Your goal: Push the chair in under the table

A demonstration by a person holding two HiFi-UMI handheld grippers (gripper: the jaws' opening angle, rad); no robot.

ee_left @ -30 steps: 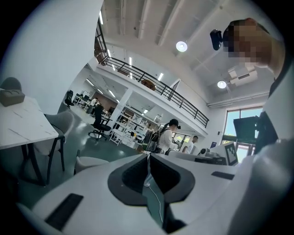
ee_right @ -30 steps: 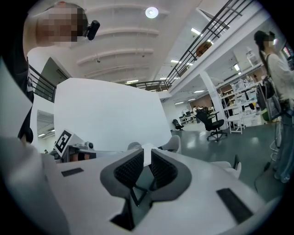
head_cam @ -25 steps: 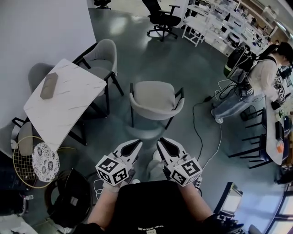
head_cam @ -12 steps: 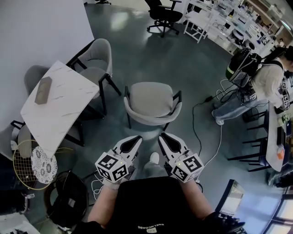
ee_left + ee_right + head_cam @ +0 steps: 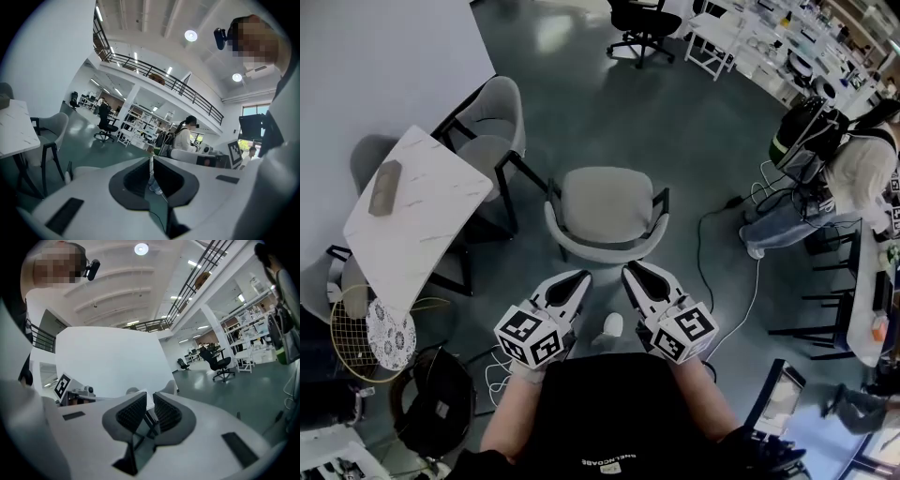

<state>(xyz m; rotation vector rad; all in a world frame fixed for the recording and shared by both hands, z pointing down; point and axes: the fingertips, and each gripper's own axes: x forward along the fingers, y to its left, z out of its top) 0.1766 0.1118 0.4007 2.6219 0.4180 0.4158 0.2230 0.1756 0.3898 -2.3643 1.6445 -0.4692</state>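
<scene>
A grey padded chair [image 5: 605, 208] with black legs stands pulled out on the floor, apart from the white marble table [image 5: 417, 216] at its left. My left gripper [image 5: 579, 277] and right gripper [image 5: 630, 272] are side by side just short of the chair's near rim, not touching it. Both are shut with nothing between the fingers. In the left gripper view the left gripper [image 5: 151, 161] points level past the table's edge [image 5: 16, 133]. In the right gripper view the right gripper [image 5: 149, 404] faces a white wall.
A second grey chair [image 5: 492, 117] stands at the table's far side, and a flat grey case [image 5: 384, 186] lies on the table. A gold wire stand [image 5: 366, 333] is at the near left. A cable [image 5: 708, 272] runs over the floor at right, towards a person [image 5: 853, 173] by desks.
Both grippers have moved forward together towards the chair, whose near rim now lies closer to their tips. Their jaws have stayed shut.
</scene>
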